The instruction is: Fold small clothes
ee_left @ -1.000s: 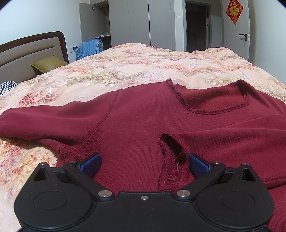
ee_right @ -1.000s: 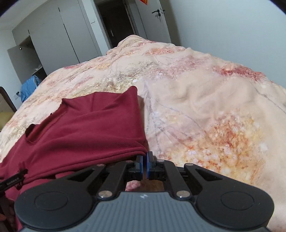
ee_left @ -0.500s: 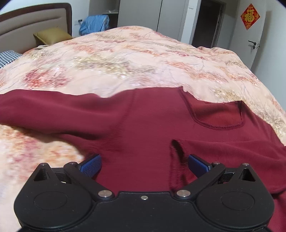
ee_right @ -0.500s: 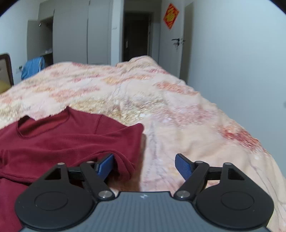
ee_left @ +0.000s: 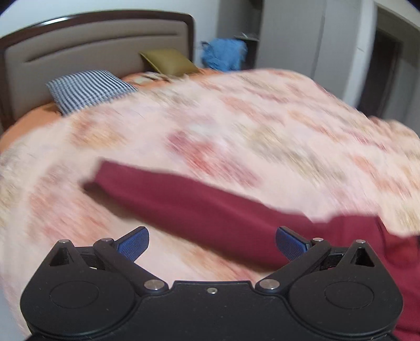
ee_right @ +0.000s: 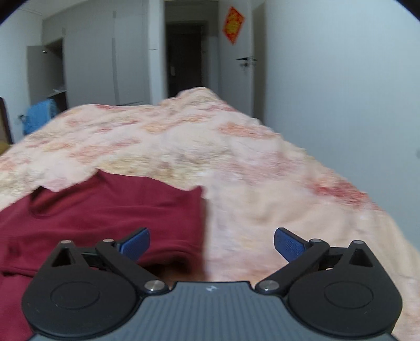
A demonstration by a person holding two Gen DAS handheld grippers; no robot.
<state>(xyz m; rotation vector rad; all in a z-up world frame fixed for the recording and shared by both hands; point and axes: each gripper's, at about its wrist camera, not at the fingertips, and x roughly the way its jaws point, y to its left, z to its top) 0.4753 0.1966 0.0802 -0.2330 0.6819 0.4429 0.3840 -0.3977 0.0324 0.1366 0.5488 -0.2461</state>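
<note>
Left gripper (ee_left: 212,242): blue pads (ee_left: 132,242) spread wide, nothing pinched between them, hovering over the bedspread (ee_left: 236,126) with the long dark red sleeve (ee_left: 183,199) of the shirt stretched flat just beyond the tips, running from the picture's left toward the body of the garment at lower right. Right pad overlapping the sleeve's near edge in the picture; contact impossible to tell. Right gripper (ee_right: 212,242): jaws opening, pads (ee_right: 288,245) standing far apart, gripping nothing; left pad over the folded edge of the red shirt (ee_right: 105,209), right pad over bare floral bedspread (ee_right: 262,162), folded side edge of the shirt lying between and under them. Shirt lying flat on the bed, neckline toward the picture's left in the right wrist view. Beyond, in the left wrist view: striped pillow (ee_left: 86,89), olive cushion (ee_left: 169,61), padded headboard (ee_left: 92,49), blue cloth (ee_left: 223,53) by the wardrobe. In the right wrist view: grey wardrobe (ee_right: 105,57), dark doorway (ee_right: 186,57), door with a red paper charm (ee_right: 233,25). Both grippers tilted down toward the bed; left wrist view heavily blurred.
</note>
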